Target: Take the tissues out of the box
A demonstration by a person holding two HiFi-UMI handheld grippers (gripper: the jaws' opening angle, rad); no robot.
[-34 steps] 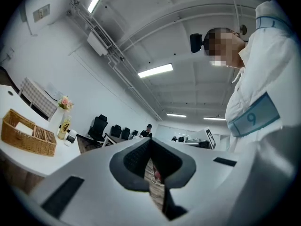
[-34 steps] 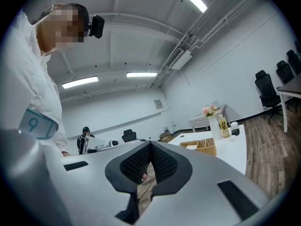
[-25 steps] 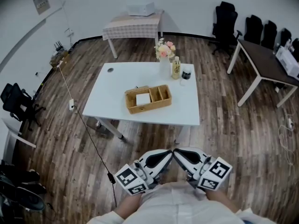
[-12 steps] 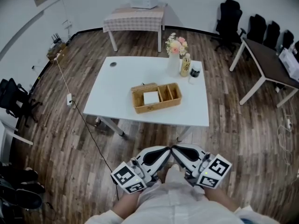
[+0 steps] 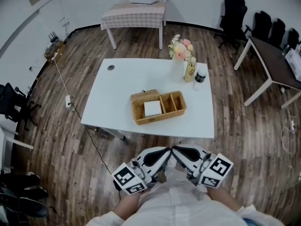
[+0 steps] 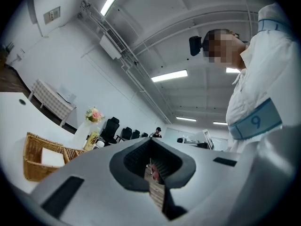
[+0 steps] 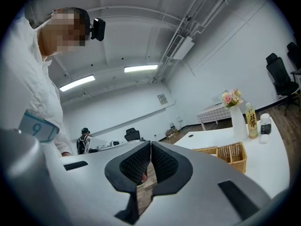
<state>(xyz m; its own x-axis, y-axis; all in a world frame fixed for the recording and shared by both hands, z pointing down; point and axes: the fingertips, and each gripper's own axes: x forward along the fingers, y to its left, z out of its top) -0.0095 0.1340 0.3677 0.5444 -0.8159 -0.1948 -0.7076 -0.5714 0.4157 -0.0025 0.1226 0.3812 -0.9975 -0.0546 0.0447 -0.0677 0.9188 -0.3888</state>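
Left gripper: its jaws are pressing together with nothing between them; the person is holding it close to the body, short of the table's near edge.
Right gripper: its jaws are likewise meeting pad to pad and gripping nothing; in the head view it is sitting just beside the left gripper, tips nearly touching.
Tissues: a white stack is lying in the left compartment of the wicker box, well apart from both grippers.
Wicker box: it is resting near the middle of the table, angled slightly, with the two smaller compartments lying to the right of the tissues.
Table: white, it is standing on the wooden floor ahead of the person.
Far right corner of the table: a vase of pink flowers, a yellow bottle and a small dark-capped jar are standing close together.
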